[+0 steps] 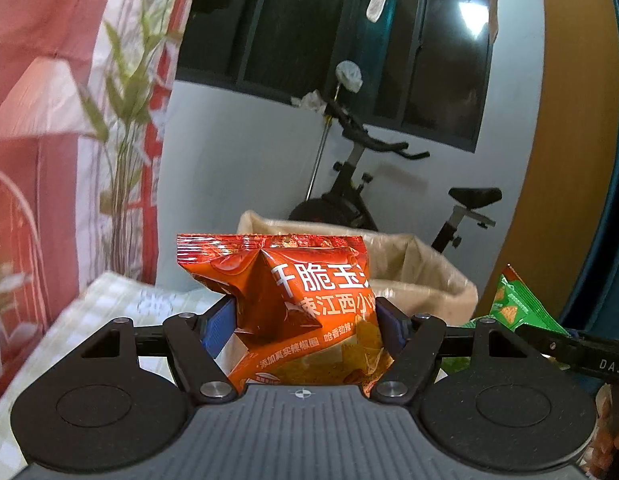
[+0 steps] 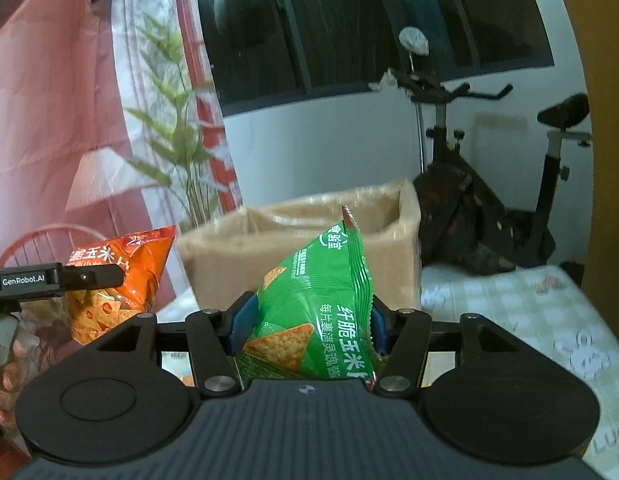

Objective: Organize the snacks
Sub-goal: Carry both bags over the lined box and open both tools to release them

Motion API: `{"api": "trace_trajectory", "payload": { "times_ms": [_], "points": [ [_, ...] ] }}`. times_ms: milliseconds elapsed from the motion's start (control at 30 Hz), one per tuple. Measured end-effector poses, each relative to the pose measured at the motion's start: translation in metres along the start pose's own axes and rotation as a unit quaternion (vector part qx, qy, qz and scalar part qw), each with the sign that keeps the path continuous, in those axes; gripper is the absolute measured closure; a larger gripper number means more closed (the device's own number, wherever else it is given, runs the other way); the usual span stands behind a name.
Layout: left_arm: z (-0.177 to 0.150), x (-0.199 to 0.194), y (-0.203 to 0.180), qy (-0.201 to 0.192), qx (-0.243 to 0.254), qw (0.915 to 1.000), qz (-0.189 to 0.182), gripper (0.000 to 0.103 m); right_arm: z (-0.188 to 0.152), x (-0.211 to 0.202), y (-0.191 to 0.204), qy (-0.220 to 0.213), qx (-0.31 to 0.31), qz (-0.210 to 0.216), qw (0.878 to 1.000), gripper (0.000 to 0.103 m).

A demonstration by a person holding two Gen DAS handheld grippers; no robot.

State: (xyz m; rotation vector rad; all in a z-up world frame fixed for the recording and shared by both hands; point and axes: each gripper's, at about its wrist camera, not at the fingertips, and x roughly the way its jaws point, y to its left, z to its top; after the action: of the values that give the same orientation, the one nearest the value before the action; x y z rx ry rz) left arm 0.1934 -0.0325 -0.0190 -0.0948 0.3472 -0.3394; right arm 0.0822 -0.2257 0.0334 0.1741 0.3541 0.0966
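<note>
1. The left tool (image 1: 305,322) is clamped on an orange chip bag (image 1: 301,312), its blue pads (image 1: 219,322) pressing into both flanks so the foil creases between them; the bag is held upright, clear of any surface.
2. The right tool (image 2: 309,322) grips a green chip bag (image 2: 321,312) the same way, the bag tilted slightly with its crimped top pointing up.
3. Each bag also shows in the other camera: the orange one (image 2: 117,280) at the left of the right wrist view, the green one (image 1: 513,304) at the right edge of the left wrist view, so the two are carried side by side.
4. Ahead of both tools stands an open cardboard box (image 2: 301,252) with a tan liner folded over its rim, set on a checked cloth (image 2: 521,316) that covers the worktop.
5. The step in hand looks like carrying both bags to the box. To do it well, each bag should probably clear the rim before release, and the grip should stay light enough not to crush the chips.
6. Count: two tools, two chip bags (one orange, one green), one box. Behind it stand one exercise bike (image 2: 489,208), a dark window (image 1: 349,40) and a red curtain (image 1: 49,120).
</note>
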Motion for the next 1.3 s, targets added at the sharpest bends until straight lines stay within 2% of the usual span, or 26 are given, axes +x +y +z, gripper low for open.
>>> {"api": "trace_trajectory", "payload": {
  "times_ms": [433,667,967,1300],
  "points": [
    [0.048,0.026,-0.007,-0.038,0.015,0.9992,0.001,0.028,0.072,0.028,-0.015,-0.044,-0.024,0.015,0.999,0.045],
    [0.075,0.059,-0.01,-0.049,0.034,0.9981,0.011,0.028,0.101,0.055,-0.021,-0.061,-0.036,0.022,0.997,0.045],
    [0.089,0.128,-0.022,-0.022,0.076,0.9966,0.025,0.028,0.124,0.117,-0.026,-0.06,-0.078,0.014,0.995,0.045],
    [0.079,0.202,-0.029,0.05,0.133,0.9895,0.026,0.027,0.118,0.182,-0.043,0.008,-0.117,-0.005,0.993,0.045]
  ]
}}
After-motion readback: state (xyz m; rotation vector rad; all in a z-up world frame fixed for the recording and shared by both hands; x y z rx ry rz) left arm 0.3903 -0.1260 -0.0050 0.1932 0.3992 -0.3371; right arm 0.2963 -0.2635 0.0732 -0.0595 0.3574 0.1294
